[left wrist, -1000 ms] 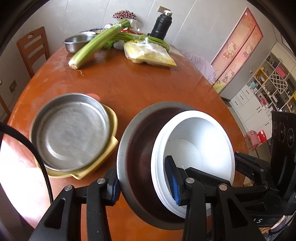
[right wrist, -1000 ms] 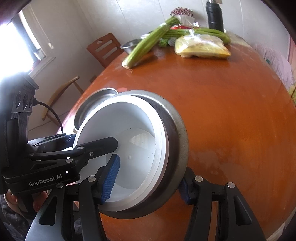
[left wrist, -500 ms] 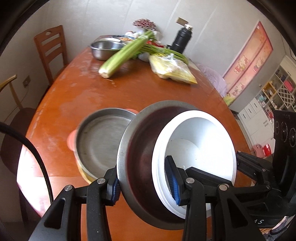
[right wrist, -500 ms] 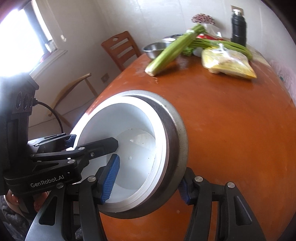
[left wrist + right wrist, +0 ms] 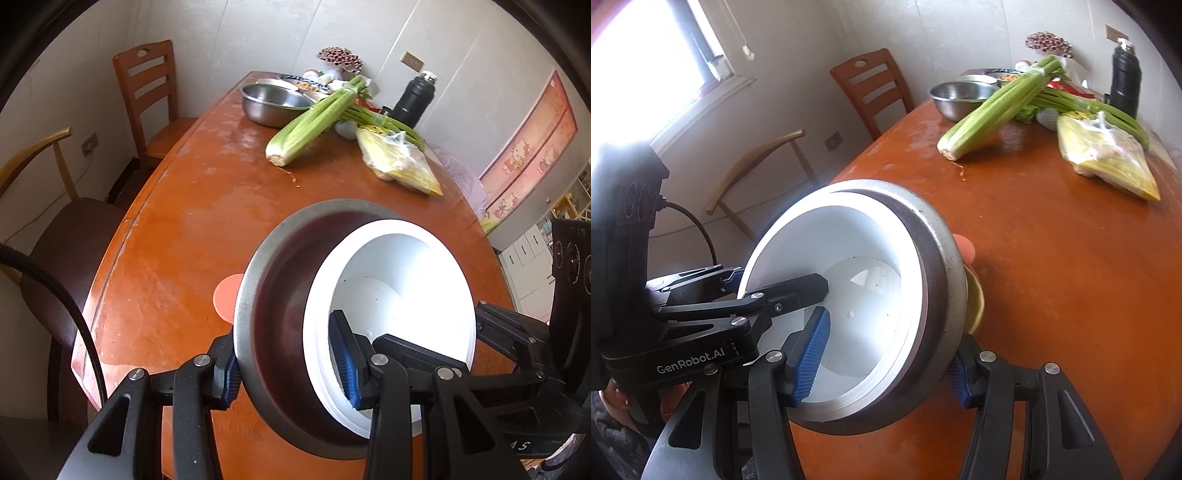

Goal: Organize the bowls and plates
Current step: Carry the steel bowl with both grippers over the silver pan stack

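Left wrist view shows the brown table [image 5: 207, 206] spreading out ahead of the tool, with celery [image 5: 314, 125], a steel basin [image 5: 273, 101], a yellow bag [image 5: 399, 162] and a black flask [image 5: 415, 99] far beyond the fingertips. They are well apart from the work, so I judge they play no part in it.

Much closer, the metal bowl [image 5: 280, 325] is tilted in the air with the white bowl [image 5: 391, 295] nested inside it. The left gripper [image 5: 288, 365] is clamped over their rims on one side: one pad outside the metal wall, the other inside the white bowl. The right gripper [image 5: 886, 369] pinches the opposite side in the same manner. Probably two grips are used because the pair is wide and slippery, and one pinch would let it swing.

Just behind the bowls, a pink piece [image 5: 227, 299] and a yellow rim [image 5: 975, 302] are visible, maybe the place where this pair should go.
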`<move>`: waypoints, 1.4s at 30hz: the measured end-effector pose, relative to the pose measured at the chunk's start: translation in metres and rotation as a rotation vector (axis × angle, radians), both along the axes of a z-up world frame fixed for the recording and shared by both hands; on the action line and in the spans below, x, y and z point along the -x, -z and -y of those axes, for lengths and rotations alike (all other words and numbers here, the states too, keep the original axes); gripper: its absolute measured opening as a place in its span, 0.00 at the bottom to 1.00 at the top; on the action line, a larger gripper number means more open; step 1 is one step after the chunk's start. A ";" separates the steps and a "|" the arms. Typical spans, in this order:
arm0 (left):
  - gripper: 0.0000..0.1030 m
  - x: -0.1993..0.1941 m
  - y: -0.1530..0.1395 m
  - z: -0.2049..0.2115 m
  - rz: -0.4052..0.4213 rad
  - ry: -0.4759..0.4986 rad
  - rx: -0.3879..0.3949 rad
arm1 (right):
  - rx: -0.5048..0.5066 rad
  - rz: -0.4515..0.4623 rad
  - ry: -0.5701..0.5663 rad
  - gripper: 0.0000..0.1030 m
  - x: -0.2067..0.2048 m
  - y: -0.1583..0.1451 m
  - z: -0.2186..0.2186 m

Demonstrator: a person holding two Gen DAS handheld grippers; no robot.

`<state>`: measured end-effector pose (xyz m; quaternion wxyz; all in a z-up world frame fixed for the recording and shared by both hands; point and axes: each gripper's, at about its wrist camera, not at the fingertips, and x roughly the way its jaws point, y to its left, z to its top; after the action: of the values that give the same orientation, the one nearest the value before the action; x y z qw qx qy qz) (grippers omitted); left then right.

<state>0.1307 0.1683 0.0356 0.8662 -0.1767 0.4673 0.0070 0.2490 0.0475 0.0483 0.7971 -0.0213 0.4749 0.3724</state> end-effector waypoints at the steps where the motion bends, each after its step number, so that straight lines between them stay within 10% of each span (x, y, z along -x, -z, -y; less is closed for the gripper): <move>1: 0.41 -0.002 0.002 -0.002 -0.005 -0.004 0.004 | 0.004 -0.003 -0.003 0.58 -0.002 0.001 -0.002; 42: 0.41 -0.041 0.042 -0.005 -0.075 -0.007 -0.015 | 0.044 -0.060 0.007 0.58 -0.029 0.035 -0.013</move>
<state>0.1717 0.1737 -0.0066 0.8492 -0.1716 0.4990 0.0202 0.2785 0.0610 0.0129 0.7830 -0.0261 0.5069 0.3595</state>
